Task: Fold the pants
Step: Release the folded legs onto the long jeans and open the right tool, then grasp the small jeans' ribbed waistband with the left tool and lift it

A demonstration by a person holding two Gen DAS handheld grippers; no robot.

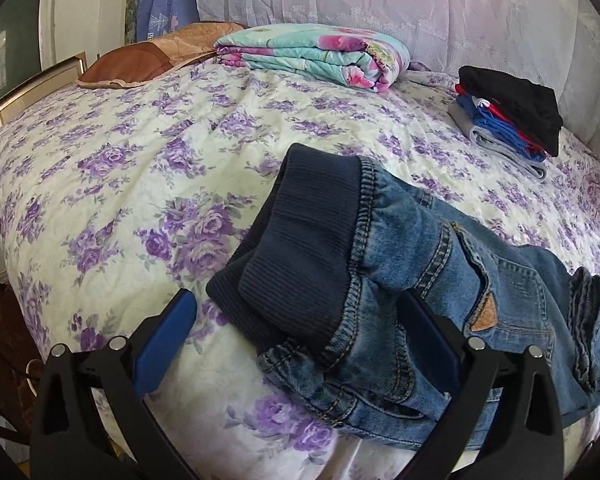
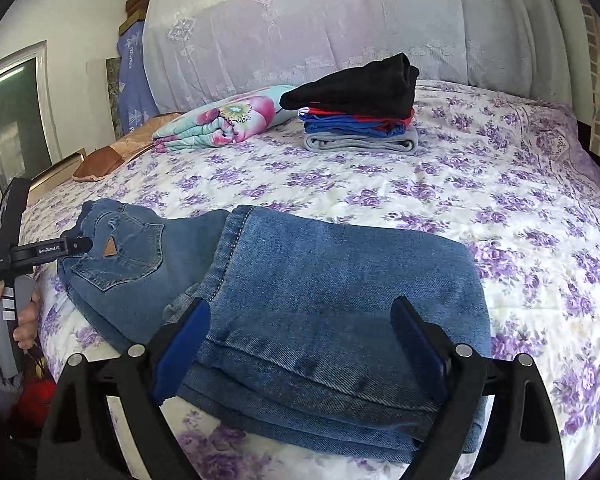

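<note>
Blue denim pants (image 1: 420, 280) with a dark ribbed waistband (image 1: 300, 248) lie on the floral bedspread near the bed's front edge. In the right wrist view the legs (image 2: 340, 300) are folded over in layers toward the seat with its back pocket (image 2: 120, 256). My left gripper (image 1: 296, 312) is open, its fingers on either side of the waistband end. It also shows in the right wrist view (image 2: 76, 245) at the pants' left end. My right gripper (image 2: 300, 320) is open, its fingers straddling the folded legs just above them.
A stack of folded clothes (image 2: 360, 108) with a black item on top sits at the back of the bed (image 2: 500, 200). A folded floral blanket (image 1: 312, 54) and a brown pillow (image 1: 140, 60) lie near the headboard. A lace-covered mass (image 2: 340, 20) stands behind.
</note>
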